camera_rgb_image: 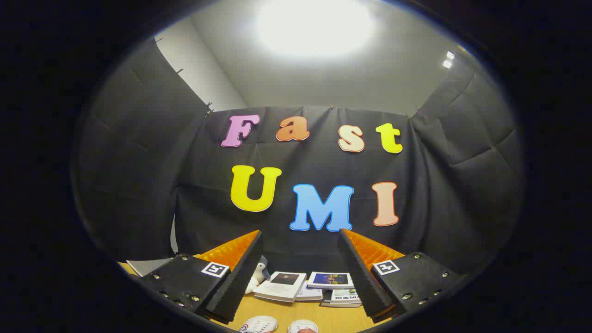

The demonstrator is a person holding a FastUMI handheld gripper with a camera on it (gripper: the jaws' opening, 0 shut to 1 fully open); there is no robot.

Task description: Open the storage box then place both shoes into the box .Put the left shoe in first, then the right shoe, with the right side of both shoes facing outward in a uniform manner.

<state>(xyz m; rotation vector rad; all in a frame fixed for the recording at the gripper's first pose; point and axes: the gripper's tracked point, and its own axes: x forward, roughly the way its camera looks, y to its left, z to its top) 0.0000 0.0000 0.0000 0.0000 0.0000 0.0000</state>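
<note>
My gripper is open, its two black fingers with orange backs spread wide and nothing between them. It is held high and points at the back wall. Far below, between the fingers, the tops of two white shoes show on the wooden table: one with red and blue trim and a second white shoe beside it. Most of each shoe is cut off from sight.
Several books lie stacked at the back of the table beyond the shoes, another pile beside them. A small white plush toy stands by the left finger. A grey flat object lies further left.
</note>
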